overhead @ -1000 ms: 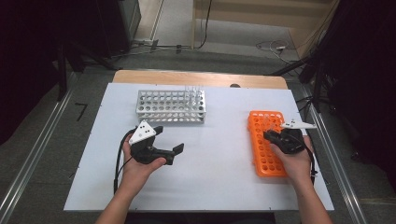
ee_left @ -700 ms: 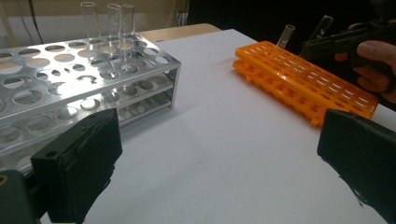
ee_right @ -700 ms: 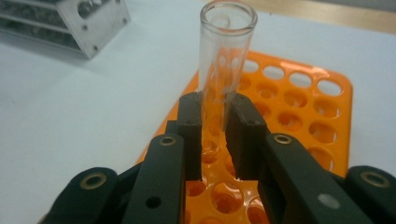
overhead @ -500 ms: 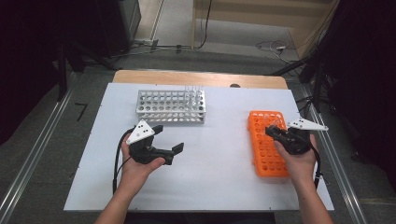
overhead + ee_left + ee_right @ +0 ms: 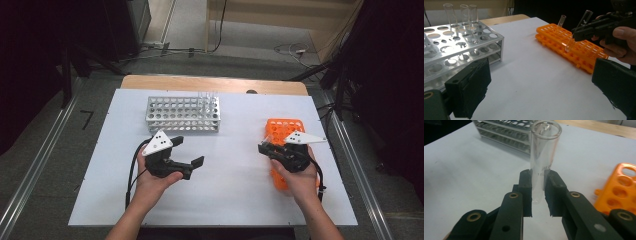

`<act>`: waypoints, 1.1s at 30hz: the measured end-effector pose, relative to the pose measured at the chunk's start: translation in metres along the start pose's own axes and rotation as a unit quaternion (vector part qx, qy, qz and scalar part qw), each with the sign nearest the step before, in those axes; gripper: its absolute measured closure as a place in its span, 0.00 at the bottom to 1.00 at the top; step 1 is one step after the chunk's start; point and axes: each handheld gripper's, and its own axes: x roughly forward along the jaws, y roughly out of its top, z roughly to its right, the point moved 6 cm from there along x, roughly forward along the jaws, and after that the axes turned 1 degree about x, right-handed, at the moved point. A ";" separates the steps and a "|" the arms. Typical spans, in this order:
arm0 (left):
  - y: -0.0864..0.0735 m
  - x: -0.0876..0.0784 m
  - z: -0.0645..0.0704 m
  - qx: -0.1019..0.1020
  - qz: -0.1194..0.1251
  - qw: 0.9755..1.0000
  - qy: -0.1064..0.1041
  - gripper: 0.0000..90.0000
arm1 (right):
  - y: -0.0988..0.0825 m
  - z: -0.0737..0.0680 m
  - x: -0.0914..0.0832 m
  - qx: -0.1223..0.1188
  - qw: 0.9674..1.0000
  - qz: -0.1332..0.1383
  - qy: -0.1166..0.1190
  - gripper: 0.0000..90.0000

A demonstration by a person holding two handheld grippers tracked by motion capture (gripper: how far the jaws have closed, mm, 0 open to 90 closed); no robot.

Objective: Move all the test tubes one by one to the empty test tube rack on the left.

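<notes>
My right gripper [image 5: 538, 185] is shut on a clear glass test tube [image 5: 542, 167], gripping it low on its length so the open mouth stands above the jaws. From the left gripper view the same tube [image 5: 573, 35] hangs tilted just over the near edge of the orange rack [image 5: 576, 48]. One more tube [image 5: 561, 21] stands in that rack. In the high view the right gripper [image 5: 263, 147] sits at the left edge of the orange rack [image 5: 284, 126]. My left gripper [image 5: 187, 151] is open and holds nothing, just in front of the silver rack [image 5: 182, 114].
The silver metal rack [image 5: 456, 42] holds a few upright glass tubes [image 5: 461, 15] at one end. Both racks stand on a white table top [image 5: 230, 165], with a wooden strip [image 5: 210, 82] behind it. Floor rails run along both sides.
My right gripper has moved left and a little up with the tube, from over the orange rack to its left edge. The left hand has stayed put.
</notes>
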 end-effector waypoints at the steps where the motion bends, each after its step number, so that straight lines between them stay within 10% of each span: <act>1: 0.000 0.001 0.001 -0.001 -0.002 1.000 0.000 0.02 | 0.000 -0.004 0.002 -0.003 1.000 -0.001 0.006 0.82; 21: 0.003 0.010 0.030 0.030 -0.005 0.998 -0.047 0.20 | 0.000 -0.068 0.028 -0.057 0.996 -0.025 0.069 0.82; 33: 0.001 0.019 0.046 0.046 -0.012 0.996 -0.073 0.49 | -0.003 -0.095 0.040 -0.086 0.991 -0.042 0.092 0.82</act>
